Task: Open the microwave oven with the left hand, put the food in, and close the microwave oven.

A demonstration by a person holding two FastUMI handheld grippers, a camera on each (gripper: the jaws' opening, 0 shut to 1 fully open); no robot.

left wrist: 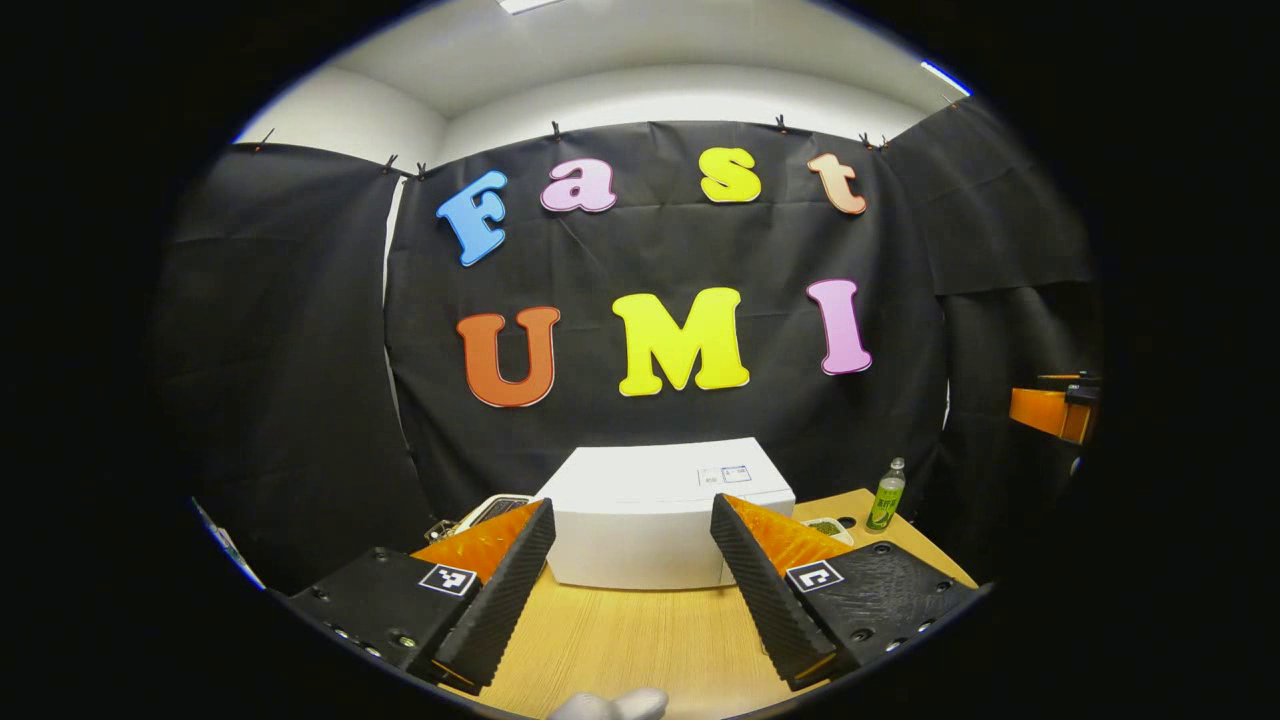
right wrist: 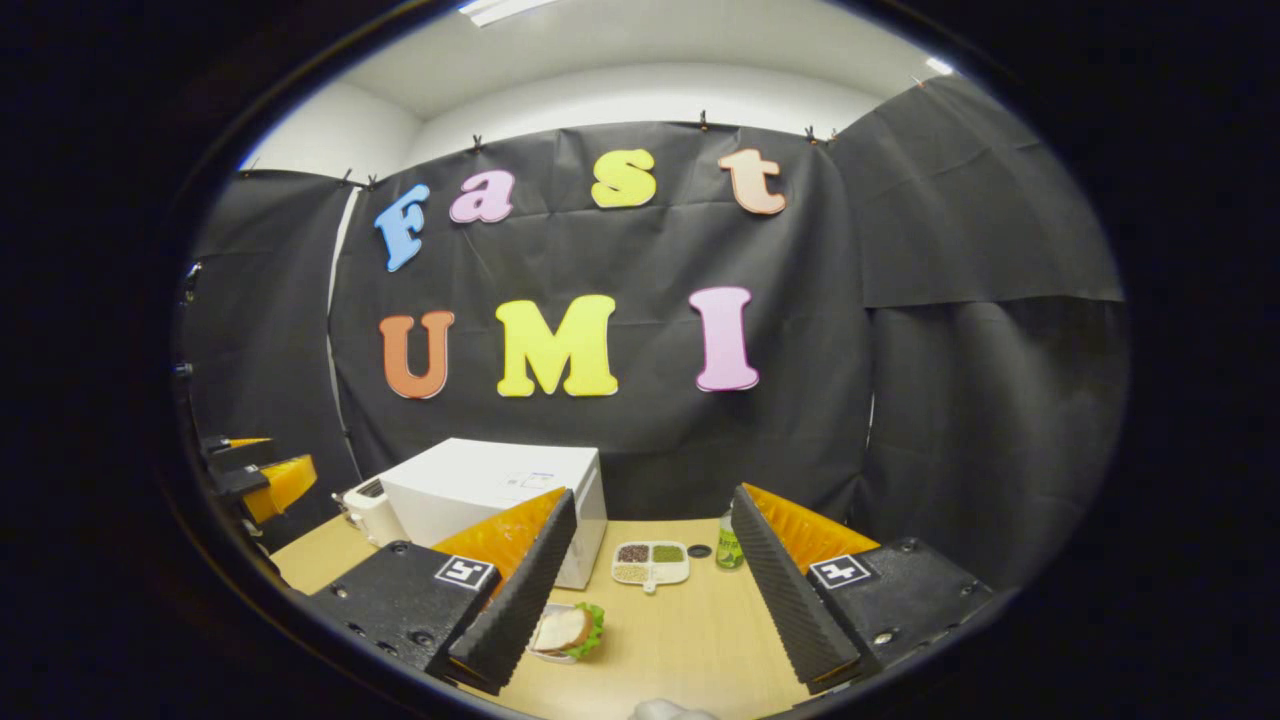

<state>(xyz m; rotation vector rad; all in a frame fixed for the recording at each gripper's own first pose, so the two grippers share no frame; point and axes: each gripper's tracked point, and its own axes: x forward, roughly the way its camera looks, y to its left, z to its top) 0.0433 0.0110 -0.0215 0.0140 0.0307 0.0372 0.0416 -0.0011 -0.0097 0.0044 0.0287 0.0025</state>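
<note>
Left gripper [left wrist: 632, 565] up off the wooden table [left wrist: 640, 640], fingers spread wide, nothing between them, squarely facing the white microwave [left wrist: 660, 515] at the back, door apparently shut. Right gripper [right wrist: 650, 575] likewise gaping, empty, above the table. Sandwich [right wrist: 568, 630] down on the table just beside its left finger, in front of the microwave. Divided dish [right wrist: 651, 562] and green bottle [right wrist: 728, 545] farther back.
</note>
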